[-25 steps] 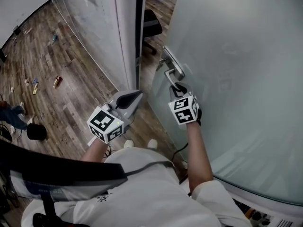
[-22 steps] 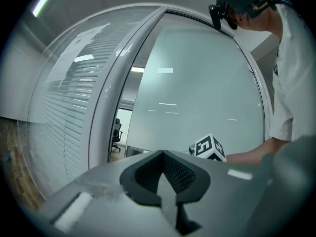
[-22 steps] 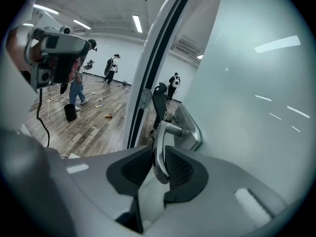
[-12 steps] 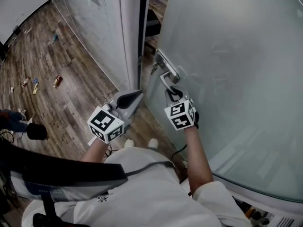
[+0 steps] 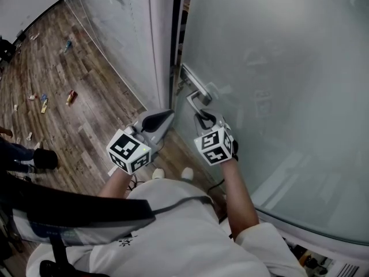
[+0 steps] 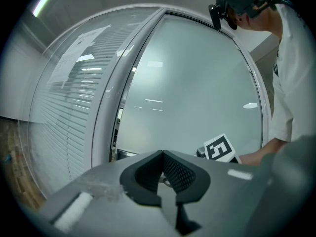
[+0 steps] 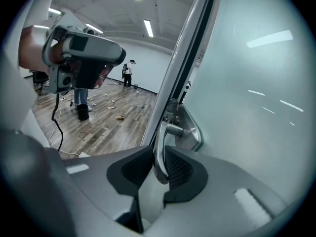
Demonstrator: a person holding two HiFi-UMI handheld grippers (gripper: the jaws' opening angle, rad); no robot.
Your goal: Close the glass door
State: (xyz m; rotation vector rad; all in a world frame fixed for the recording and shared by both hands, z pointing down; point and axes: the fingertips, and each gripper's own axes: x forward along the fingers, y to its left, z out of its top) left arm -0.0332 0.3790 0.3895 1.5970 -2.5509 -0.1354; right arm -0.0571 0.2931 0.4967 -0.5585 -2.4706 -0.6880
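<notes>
1. Right gripper (image 5: pixel 203 119): my fingers (image 7: pixel 180 169) are clenched on the lever of the door handle (image 5: pixel 195 98), one pad on each side.
2. Left gripper (image 5: pixel 166 118): fingers pressed together, nothing between them. It hangs just left of the handle, not touching it, over the wood floor (image 5: pixel 75 114).
3. Glass door (image 5: pixel 277 68): frosted, on my right. Its handle edge stands near the white frame (image 5: pixel 162 33), with a narrow gap showing between them.
</notes>
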